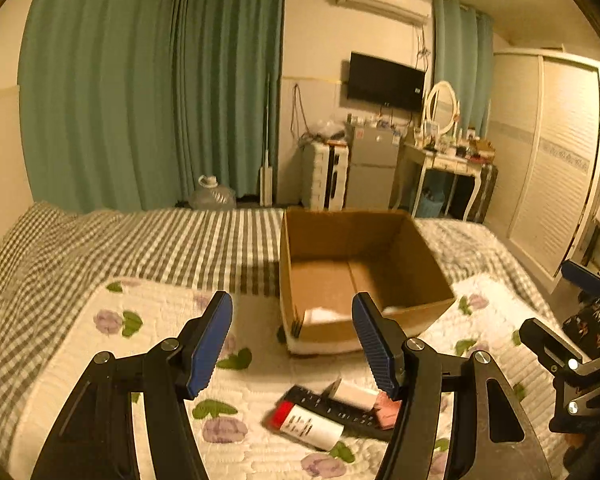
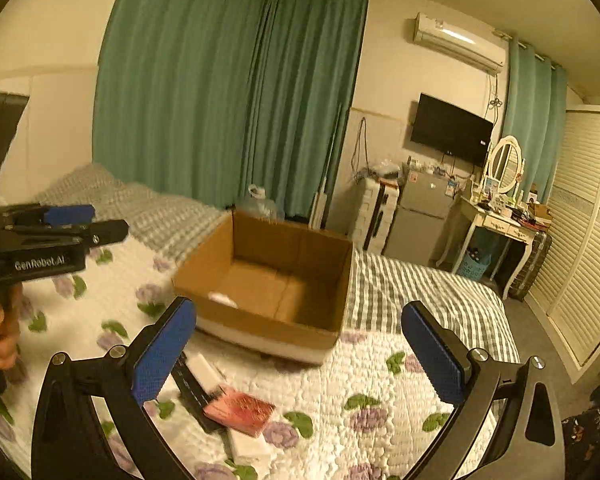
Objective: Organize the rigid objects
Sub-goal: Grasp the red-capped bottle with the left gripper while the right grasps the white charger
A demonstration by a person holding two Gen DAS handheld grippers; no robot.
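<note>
An open cardboard box sits on the bed; it also shows in the right wrist view with a small white item inside. A small pile lies in front of it on the floral quilt: a black remote, a white and red box, a white box and a pink box. My left gripper is open and empty, above the pile. My right gripper is open and empty, above the quilt right of the pile.
The bed has a checked sheet and a floral quilt. Behind it are teal curtains, a water jug, a small fridge, a dressing table and a wardrobe.
</note>
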